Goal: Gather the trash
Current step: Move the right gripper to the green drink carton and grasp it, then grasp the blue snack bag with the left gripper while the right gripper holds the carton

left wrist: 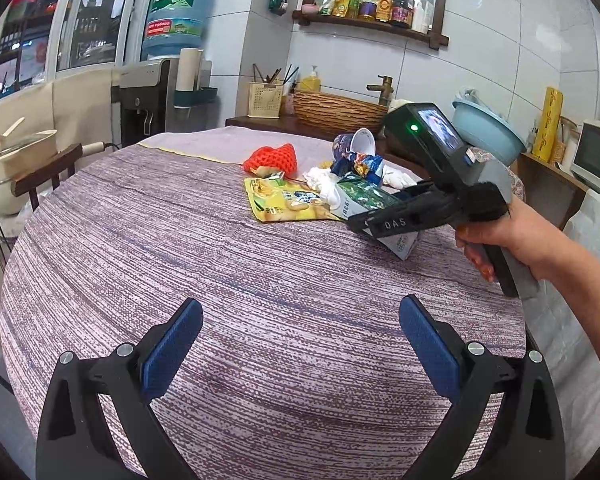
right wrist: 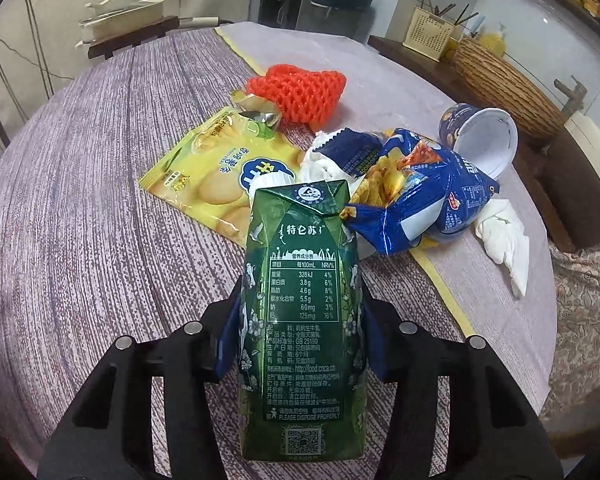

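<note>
Now the right claw (right wrist: 300,320) is clenching a glossy green milk carton (right wrist: 300,320), creased on top, above the striped woven tabletop (right wrist: 80,240); the left claw (left wrist: 300,344) is hanging released, empty.

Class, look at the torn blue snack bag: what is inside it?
Yellow-orange chips show through the torn opening of the blue snack bag. How far down they fill it is hidden by the wrapper.
</note>
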The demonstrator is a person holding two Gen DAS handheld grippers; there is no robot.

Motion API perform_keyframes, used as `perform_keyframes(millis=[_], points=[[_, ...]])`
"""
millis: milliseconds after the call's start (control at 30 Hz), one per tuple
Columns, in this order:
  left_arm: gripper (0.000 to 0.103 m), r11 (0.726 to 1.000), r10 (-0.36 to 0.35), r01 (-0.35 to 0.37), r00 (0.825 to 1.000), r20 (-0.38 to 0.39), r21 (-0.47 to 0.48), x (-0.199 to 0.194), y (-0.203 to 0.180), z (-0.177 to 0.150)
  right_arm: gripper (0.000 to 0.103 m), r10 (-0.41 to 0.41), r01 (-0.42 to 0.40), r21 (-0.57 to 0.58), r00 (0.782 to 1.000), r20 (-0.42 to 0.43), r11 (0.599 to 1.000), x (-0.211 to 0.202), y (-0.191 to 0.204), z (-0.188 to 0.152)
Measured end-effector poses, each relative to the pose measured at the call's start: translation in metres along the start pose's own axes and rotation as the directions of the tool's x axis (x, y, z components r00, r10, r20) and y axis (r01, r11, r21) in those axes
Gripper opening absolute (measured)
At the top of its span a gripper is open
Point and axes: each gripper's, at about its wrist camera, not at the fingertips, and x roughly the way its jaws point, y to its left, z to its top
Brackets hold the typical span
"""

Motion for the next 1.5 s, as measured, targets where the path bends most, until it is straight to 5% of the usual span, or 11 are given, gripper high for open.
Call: perform_keyframes(millis=[467, 700, 967, 1133, 1200, 1300, 1400, 1500], points=[[0.097, 0.996, -0.094, 0.094, 0.996, -0.002, -0.003, 0.039, 0.003, 0.046, 0.051, 0.058, -0.089, 0.14, 0.977, 0.207, 0.986, -0.095, -0.004, -0.072], [0.097, 0.985, -0.126, 0.129, 0.992, -0.025, 0.119, 0.093, -0.035, 0.091, 0.051, -0.003, -0.053, 0.209, 0.966, 0.257, 0.976, -0.131, -0.012, -0.109], [0.097, 0.949, -0.094, 0.125, 0.989, -0.118, 0.288, 0.17, -0.091, 0.119, 0.051, -0.047, -0.048, 0.318, 0.957, 0.285, 0.947, -0.16, -0.028, -0.16], [0.097, 0.918, 0.025, 0.054, 0.981, -0.194, 0.393, 0.217, -0.123, 0.122, 0.051, -0.063, -0.054, 0.382, 0.956, 0.287, 0.923, -0.172, -0.037, -0.188], [0.093, 0.898, 0.103, -0.002, 0.973, -0.207, 0.439, 0.236, -0.129, 0.121, 0.051, -0.068, -0.051, 0.393, 0.956, 0.284, 0.918, -0.175, -0.038, -0.195], [0.065, 0.884, 0.154, -0.031, 0.961, -0.228, 0.466, 0.248, -0.128, 0.121, 0.051, -0.075, -0.052, 0.412, 0.955, 0.286, 0.91, -0.181, -0.039, -0.209], [0.04, 0.908, 0.126, -0.014, 0.962, -0.241, 0.418, 0.242, -0.119, 0.125, 0.051, -0.087, -0.048, 0.429, 0.953, 0.289, 0.902, -0.186, -0.039, -0.221], [0.035, 0.934, 0.076, 0.001, 0.976, -0.202, 0.357, 0.22, -0.109, 0.128, 0.051, -0.09, -0.058, 0.455, 0.95, 0.298, 0.889, -0.187, -0.045, -0.229]])
